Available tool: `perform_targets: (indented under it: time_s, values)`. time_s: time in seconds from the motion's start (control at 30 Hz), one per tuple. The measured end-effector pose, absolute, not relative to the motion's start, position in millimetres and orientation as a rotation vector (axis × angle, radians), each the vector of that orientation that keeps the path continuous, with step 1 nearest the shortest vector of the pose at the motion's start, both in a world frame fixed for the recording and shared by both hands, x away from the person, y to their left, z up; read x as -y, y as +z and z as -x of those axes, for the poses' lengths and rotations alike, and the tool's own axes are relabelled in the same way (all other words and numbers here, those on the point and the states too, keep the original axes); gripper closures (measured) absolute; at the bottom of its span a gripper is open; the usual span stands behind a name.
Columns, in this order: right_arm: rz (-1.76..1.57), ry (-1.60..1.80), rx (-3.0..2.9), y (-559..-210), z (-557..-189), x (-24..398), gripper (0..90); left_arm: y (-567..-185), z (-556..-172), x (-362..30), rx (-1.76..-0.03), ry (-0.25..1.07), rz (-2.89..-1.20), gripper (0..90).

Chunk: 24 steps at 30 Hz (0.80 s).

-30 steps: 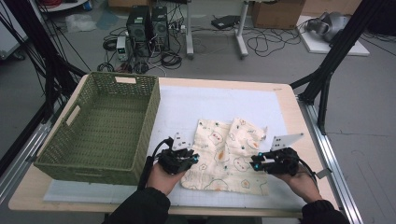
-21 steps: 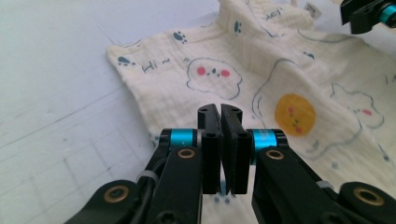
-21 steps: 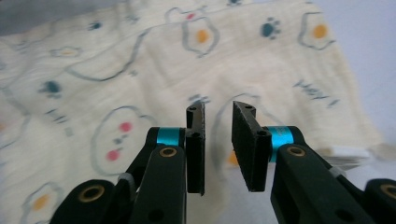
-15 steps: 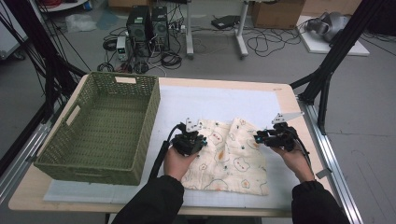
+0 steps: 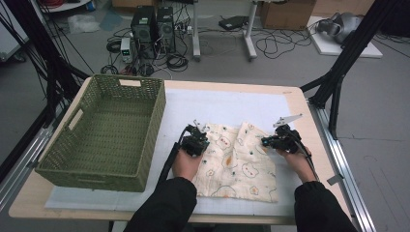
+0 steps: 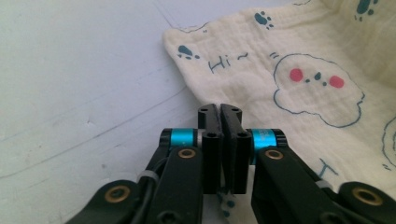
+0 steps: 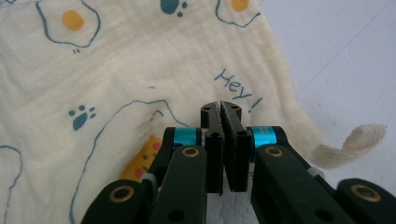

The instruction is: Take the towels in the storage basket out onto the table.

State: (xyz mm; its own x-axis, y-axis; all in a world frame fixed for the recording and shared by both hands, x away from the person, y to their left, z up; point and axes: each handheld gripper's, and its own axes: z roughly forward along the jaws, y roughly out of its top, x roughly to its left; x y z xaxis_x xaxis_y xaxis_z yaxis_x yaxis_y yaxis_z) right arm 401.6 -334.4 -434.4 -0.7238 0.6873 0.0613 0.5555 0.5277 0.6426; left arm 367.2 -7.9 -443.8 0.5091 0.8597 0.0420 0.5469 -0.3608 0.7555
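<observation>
On the tabletop [image 5: 309,104], in the high view, a cloth [image 5: 237,164] lies crumpled near the front edge, at about 5 o'clock from the middle, on a white mat [image 5: 232,104]. A green basket [image 5: 104,130] stands at 9 o'clock and looks empty. The left gripper [image 5: 197,140] sits at the far left corner of the cloth and the right gripper [image 5: 275,141] at its far right corner, each held by a hand coming from 6 o'clock. I judge the work is to fold or move the cloth; the corners now seem taken, but the fold or lift is not yet done.

From the left gripper view, the fingers [image 6: 209,140] have just been closing and now stand pressed together. A thin bit of cloth [image 6: 303,84] shows below them, so they seem to pinch its edge, with the printed part at 2 o'clock.

From the right gripper view, the fingers [image 7: 212,144] have also just been closing and are pressed together. The cloth [image 7: 116,84] spreads toward 10 o'clock and a small loop tag [image 7: 355,140] lies at 3 o'clock. Whether fabric is really caught between these fingers is hard to see, because the gripper hides the edge.
</observation>
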Motion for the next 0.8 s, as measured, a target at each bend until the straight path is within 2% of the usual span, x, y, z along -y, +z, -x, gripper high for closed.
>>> perform_targets:
  time_s: [0.13, 0.23, 0.33, 0.4, 0.47, 0.8]
  values:
    - [-1.027, 0.917, -2.527, -419.9, -404.3, 333.3, 88.7, -437.7, -367.4, -1.5, -1.198, 0.642, -2.025, 88.2]
    - [-1.025, 0.913, -2.480, -406.2, -410.2, 337.2, 88.8, -427.3, -366.3, -15.6, -1.237, 0.711, -1.937, 88.3]
    - [-1.047, 0.912, -2.419, -393.0, -416.8, 342.1, 87.8, -424.9, -367.8, -23.6, -1.246, 0.701, -1.899, 88.0]
    - [-1.054, 0.946, -2.390, -391.0, -419.0, 343.5, 76.3, -427.9, -369.6, -24.6, -1.250, 0.670, -1.908, 85.0]
    - [-1.056, 0.943, -2.400, -391.7, -416.9, 342.9, 71.2, -429.9, -369.3, -25.0, -1.255, 0.656, -1.907, 79.5]
    - [-1.018, 1.125, -2.454, -399.0, -379.7, 349.1, 60.5, -429.0, -361.2, -33.6, -1.183, 0.562, -1.903, 70.4]
